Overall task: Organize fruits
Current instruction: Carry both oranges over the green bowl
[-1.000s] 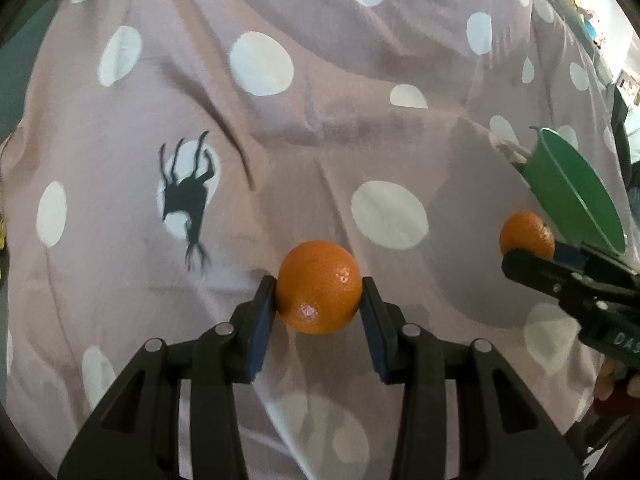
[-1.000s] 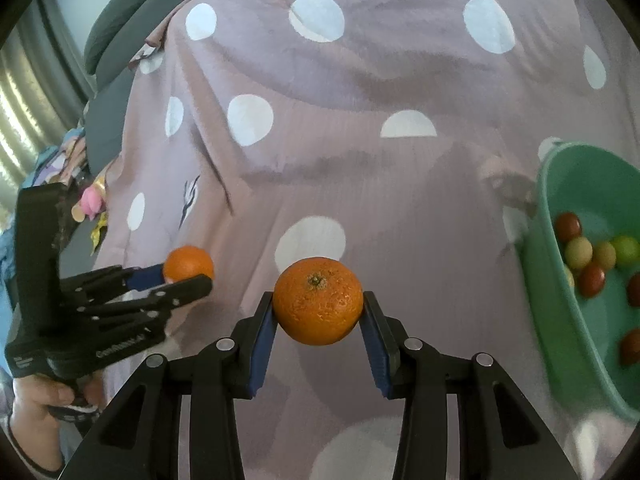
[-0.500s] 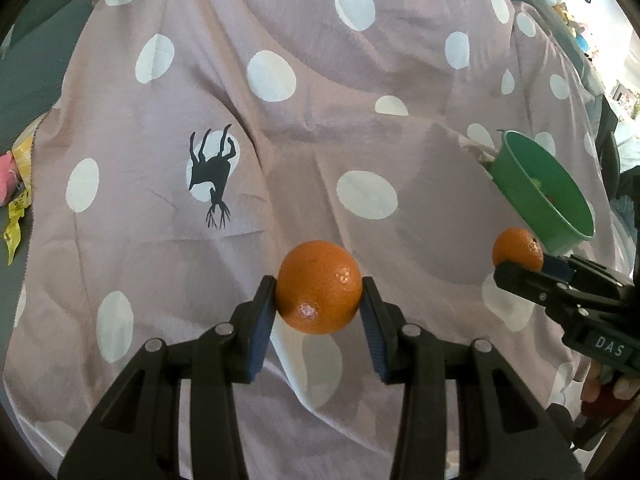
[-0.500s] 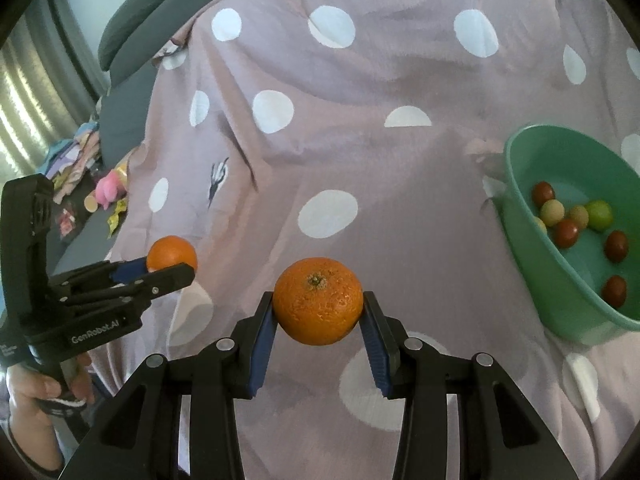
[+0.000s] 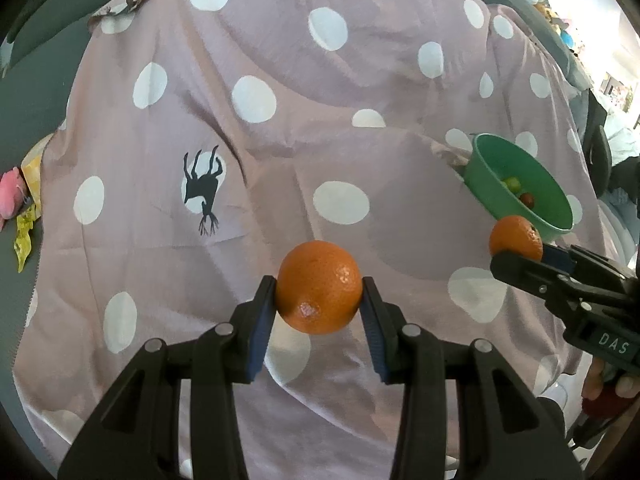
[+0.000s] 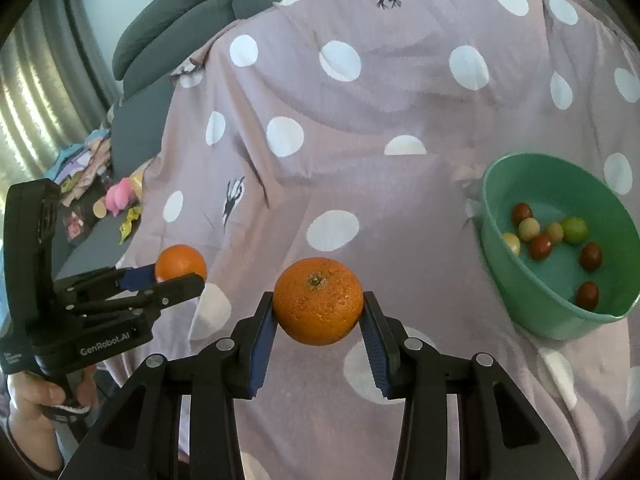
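Observation:
My left gripper is shut on an orange and holds it above the spotted cloth. My right gripper is shut on a second orange. The right gripper's orange also shows in the left wrist view, just in front of a green bowl. In the right wrist view the bowl sits to the right and holds several small red, yellow and green fruits. The left gripper with its orange shows at the left of that view.
A mauve cloth with white dots covers the whole surface and hangs over a grey sofa. A pink toy and clutter lie on the seat to the left, past the cloth's edge.
Both grippers have pulled back and up from the cloth with their oranges still held. More of the cloth, the sofa and the inside of the bowl now show.

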The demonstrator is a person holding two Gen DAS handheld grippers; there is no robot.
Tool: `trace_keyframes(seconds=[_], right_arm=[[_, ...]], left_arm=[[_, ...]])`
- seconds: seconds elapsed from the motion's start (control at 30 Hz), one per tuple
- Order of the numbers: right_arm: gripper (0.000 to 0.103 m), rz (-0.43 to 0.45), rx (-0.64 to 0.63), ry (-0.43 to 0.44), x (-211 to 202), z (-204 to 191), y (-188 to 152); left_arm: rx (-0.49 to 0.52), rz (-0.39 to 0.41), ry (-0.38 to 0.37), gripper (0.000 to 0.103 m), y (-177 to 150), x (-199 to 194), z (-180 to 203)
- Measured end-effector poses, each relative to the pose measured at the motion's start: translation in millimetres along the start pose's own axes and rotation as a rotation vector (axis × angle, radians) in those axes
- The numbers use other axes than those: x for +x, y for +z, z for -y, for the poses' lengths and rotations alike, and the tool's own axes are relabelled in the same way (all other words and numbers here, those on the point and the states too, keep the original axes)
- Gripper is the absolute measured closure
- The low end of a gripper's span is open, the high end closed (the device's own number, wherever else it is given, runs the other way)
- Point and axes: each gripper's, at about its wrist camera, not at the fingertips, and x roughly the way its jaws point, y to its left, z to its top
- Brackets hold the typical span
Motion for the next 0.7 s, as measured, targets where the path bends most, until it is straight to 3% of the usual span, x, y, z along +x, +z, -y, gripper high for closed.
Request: trace_keyframes(seconds=[0.7], right_arm=[[0.060, 0.071, 0.003, -0.047, -25.5, 18.0, 3.4]], left_arm=[[0.079, 0.038, -0.004, 0.062, 18.5, -2.5, 42.8]])
